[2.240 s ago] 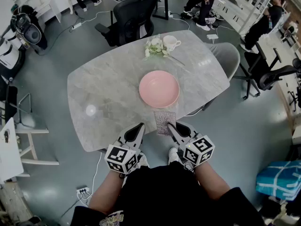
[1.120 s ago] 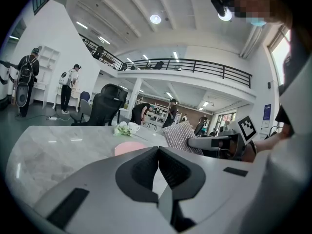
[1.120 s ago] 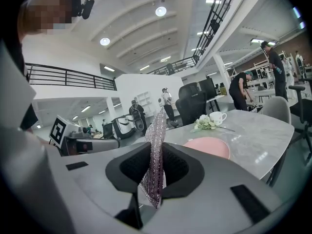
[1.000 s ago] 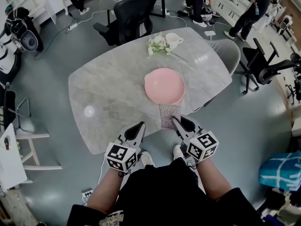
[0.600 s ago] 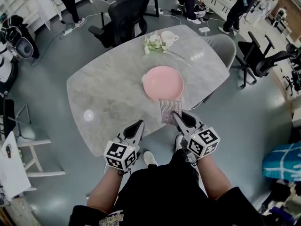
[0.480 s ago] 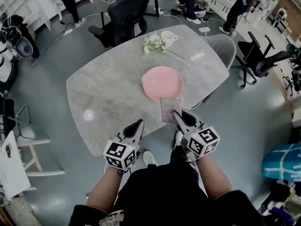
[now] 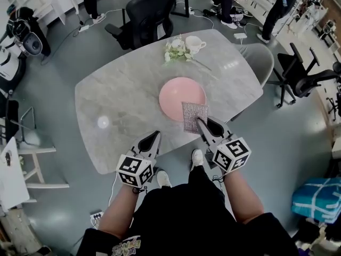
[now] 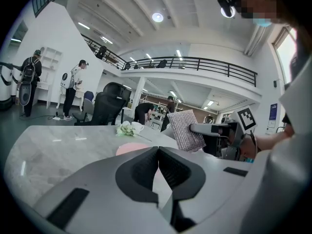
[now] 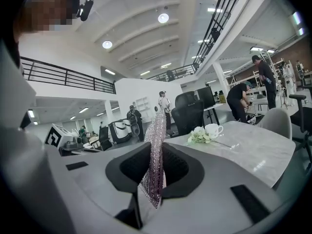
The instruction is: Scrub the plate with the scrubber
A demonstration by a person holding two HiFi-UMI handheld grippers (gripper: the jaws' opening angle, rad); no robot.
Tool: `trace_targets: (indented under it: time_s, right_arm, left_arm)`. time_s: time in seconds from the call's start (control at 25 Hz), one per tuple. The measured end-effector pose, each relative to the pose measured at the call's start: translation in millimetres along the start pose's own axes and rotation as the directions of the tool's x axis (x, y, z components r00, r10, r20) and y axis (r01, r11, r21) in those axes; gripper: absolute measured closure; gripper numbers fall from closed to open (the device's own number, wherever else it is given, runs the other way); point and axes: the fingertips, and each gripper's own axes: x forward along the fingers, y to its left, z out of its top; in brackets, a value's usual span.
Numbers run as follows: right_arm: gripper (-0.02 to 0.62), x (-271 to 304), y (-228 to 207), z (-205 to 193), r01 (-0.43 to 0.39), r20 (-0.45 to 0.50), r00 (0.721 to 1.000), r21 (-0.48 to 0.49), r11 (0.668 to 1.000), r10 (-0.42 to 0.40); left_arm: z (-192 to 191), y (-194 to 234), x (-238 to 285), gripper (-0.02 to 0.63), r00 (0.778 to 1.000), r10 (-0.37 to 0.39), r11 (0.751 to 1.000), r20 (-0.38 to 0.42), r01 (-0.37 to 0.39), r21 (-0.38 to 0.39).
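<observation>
right gripper (image 7: 201,122): you're clamping scrubber (image 7: 193,116) at near end, long axis pointing straight out beyond fingertips toward plate (image 7: 176,95) | left gripper (image 7: 154,136): you're pressing jaws together, empty

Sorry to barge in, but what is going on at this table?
A person at a marble table works two hand-held grippers. The right gripper is shut on a silvery scrubber, held over the near rim of the pink plate; contact can't be judged. The left gripper is shut and empty near the table's front edge.
</observation>
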Motion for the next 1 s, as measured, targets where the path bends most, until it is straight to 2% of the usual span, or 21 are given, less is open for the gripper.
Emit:
trace_targets:
  time_s: [0.48,0.76,1.0]
  right_arm:
    - [0.520,55,-78,12,-0.104,-0.053,0.993,-0.009,0.995,0.103]
    - [0.520,85,-115,2,-0.200,-0.117,0.972,0.031,0.979,0.202]
    - [0.520,100,-136,0,-0.287,-0.166,0.942,0.040,0.957,0.290]
  left_arm:
    - [3,32,69,0.588,0.988,0.155,0.986,-0.004,-0.155,-0.064]
    - [-3,43,102,0.588,0.966,0.258,0.953,-0.033,-0.260,-0.159]
    - [-6,44,124,0.588,0.935,0.351,0.913,-0.056,-0.355,-0.201]
